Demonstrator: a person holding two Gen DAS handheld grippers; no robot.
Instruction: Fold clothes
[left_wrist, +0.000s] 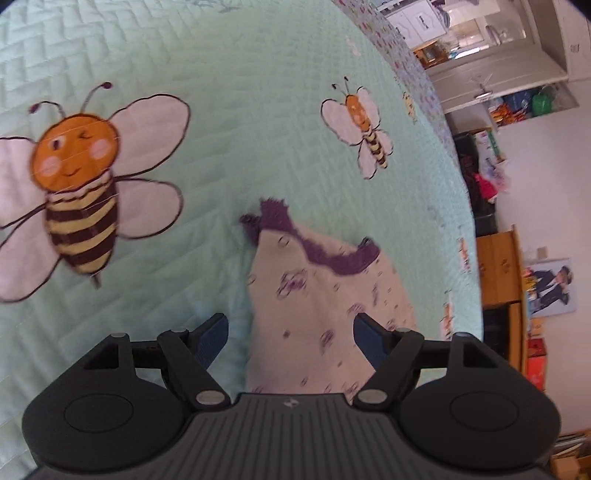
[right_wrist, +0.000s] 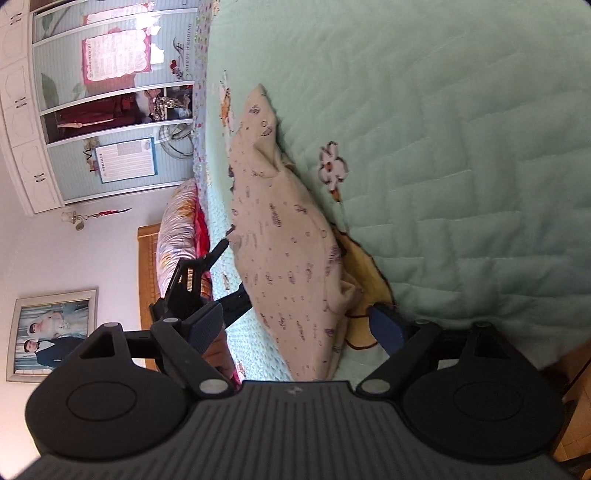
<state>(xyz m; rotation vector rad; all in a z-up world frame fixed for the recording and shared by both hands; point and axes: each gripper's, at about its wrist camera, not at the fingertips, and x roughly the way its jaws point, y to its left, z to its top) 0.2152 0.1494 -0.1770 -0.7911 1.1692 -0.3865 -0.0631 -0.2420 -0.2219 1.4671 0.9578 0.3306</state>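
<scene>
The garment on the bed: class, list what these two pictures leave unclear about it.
- Garment, left wrist view: its near end is hidden behind the left gripper body; its print is blurred.
- Right wrist view: the garment lies bunched, so its type and sleeves cannot be told; the right gripper body covers its near edge.
- Purple trim: appears only in the left view.

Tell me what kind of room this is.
Most likely a home bedroom: a bed under a quilted green bee-print bedspread, a wardrobe with sliding doors, and a framed wedding portrait on the wall.
</scene>
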